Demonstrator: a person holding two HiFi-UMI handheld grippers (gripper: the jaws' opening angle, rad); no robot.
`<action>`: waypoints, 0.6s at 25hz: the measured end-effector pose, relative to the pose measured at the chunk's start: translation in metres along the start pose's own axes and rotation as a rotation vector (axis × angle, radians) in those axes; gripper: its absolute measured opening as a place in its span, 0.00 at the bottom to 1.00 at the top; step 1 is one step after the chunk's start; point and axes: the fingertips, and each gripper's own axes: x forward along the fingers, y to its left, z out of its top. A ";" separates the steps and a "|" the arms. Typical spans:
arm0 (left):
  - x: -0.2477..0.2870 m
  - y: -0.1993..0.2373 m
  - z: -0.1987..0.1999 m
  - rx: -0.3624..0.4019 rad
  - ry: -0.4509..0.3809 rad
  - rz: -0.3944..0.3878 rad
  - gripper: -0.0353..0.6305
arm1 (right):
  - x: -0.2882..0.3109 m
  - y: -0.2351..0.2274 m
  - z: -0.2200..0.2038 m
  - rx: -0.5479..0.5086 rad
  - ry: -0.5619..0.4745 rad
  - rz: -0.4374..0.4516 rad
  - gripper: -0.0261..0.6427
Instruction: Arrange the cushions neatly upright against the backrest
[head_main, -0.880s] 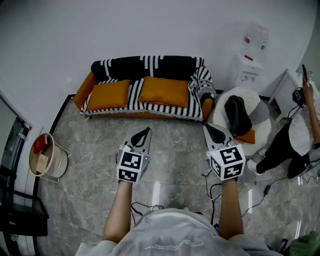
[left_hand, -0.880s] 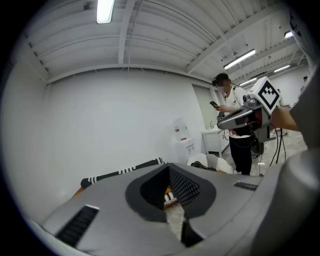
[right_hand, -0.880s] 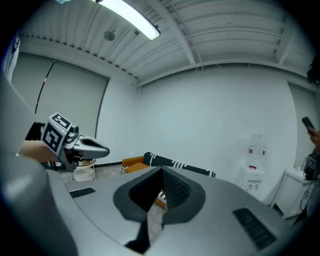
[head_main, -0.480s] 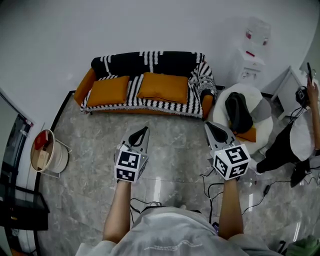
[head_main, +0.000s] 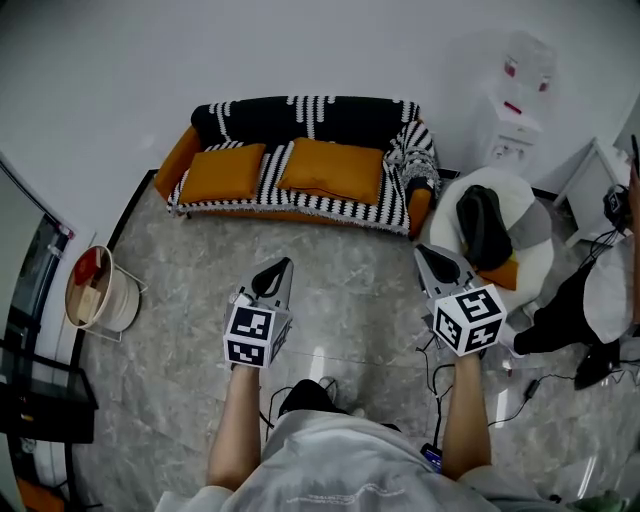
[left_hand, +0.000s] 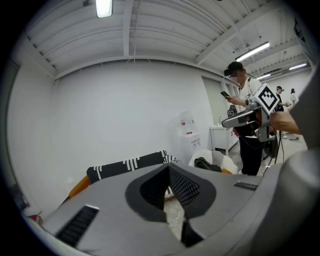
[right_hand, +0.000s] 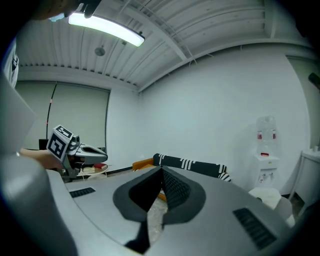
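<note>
Both grippers are out in front over the grey marble floor, well short of the sofa. The left gripper has its jaws pressed together with nothing between them, and its own view confirms it: the dark pads meet at the tip. The right gripper is the same, jaws closed and empty. They sit side by side, well apart, both pointing towards the sofa and tipped slightly down.

Now the cushions. The sofa stands against the white wall, orange underneath, with a black-and-white striped throw draped over its backrest and seat. Two orange cushions are on the seat. The left cushion is the smaller and the right cushion the wider; they sit just beside each other with a strip of the throw showing between them. Both look to be lying flat rather than standing, though from this steep angle I can't tell whether their back edges touch the backrest.

Right of the sofa is a round white chair with a dark bundle on it, and behind that a white water dispenser. At the far left a round basket stands on the floor. A person is at the right edge.
</note>
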 end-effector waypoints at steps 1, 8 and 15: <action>0.002 0.002 -0.001 -0.003 0.000 0.008 0.09 | 0.001 -0.004 0.000 0.002 0.000 -0.002 0.03; 0.031 0.019 -0.010 -0.029 0.012 0.018 0.09 | 0.024 -0.023 -0.006 -0.009 0.013 -0.025 0.03; 0.104 0.073 -0.029 -0.050 0.038 0.011 0.09 | 0.098 -0.063 -0.016 0.043 0.059 -0.047 0.03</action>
